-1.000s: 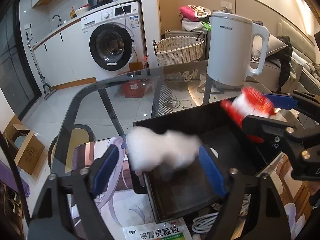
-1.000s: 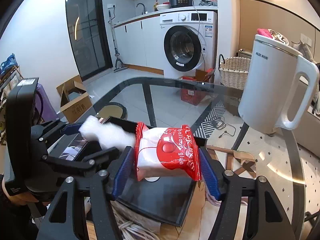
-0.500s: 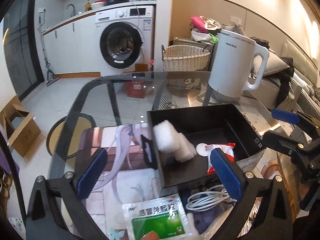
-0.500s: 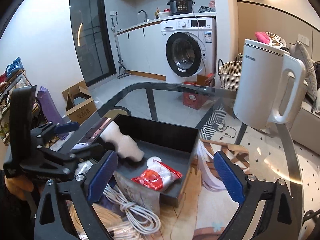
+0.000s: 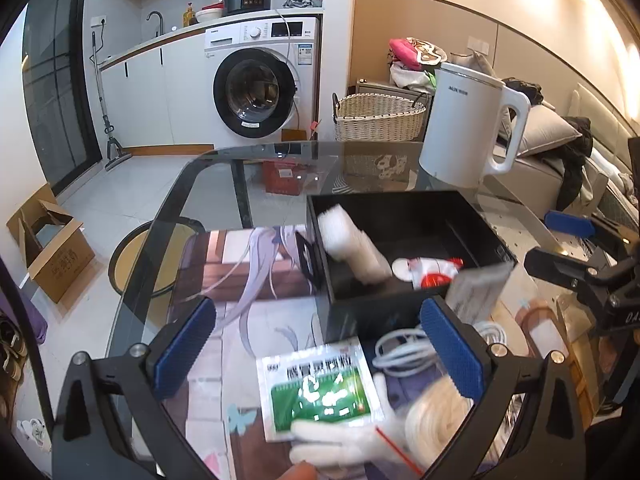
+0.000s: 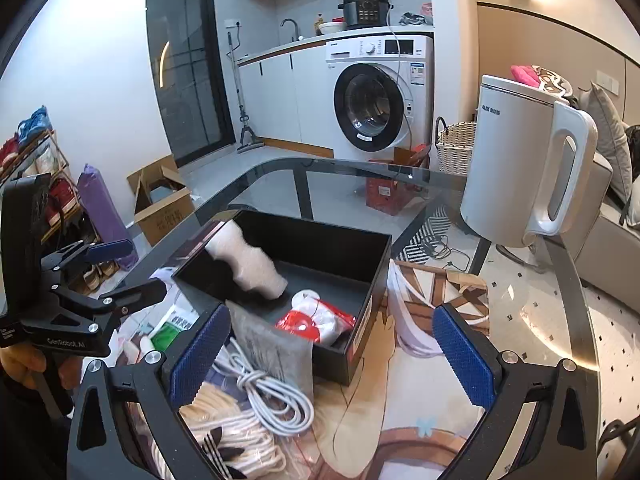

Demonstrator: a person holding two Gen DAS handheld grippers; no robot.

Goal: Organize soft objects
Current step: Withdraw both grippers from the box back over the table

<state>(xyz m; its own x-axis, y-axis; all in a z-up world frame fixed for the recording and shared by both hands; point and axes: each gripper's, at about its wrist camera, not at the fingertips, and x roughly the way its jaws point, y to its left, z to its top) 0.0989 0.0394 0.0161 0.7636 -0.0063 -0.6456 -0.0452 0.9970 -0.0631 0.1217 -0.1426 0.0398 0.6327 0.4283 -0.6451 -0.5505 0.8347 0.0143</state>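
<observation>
A black box (image 5: 404, 204) (image 6: 376, 264) sits on the glass table. Inside it lie a white fluffy roll (image 5: 352, 248) (image 6: 248, 264) against the left wall and a red-and-white packet (image 5: 434, 274) (image 6: 316, 322). My left gripper (image 5: 316, 348) is open and empty, drawn back over a green-and-white sachet (image 5: 320, 388) and a white glove (image 5: 352, 440). My right gripper (image 6: 334, 360) is open and empty, in front of the box above a coiled white cable (image 6: 272, 396) and a grey pouch (image 6: 276, 348).
A white kettle (image 5: 468, 128) (image 6: 524, 164) stands behind the box. An anime-print mat (image 5: 240, 272) covers the table. A cream rope bundle (image 6: 236, 440) lies near me. A washing machine (image 5: 260, 84) and a wicker basket (image 5: 376, 118) stand on the floor beyond.
Both grippers let go of the white roll and the red packet into the box, opened wide, and pulled back toward me from the box.
</observation>
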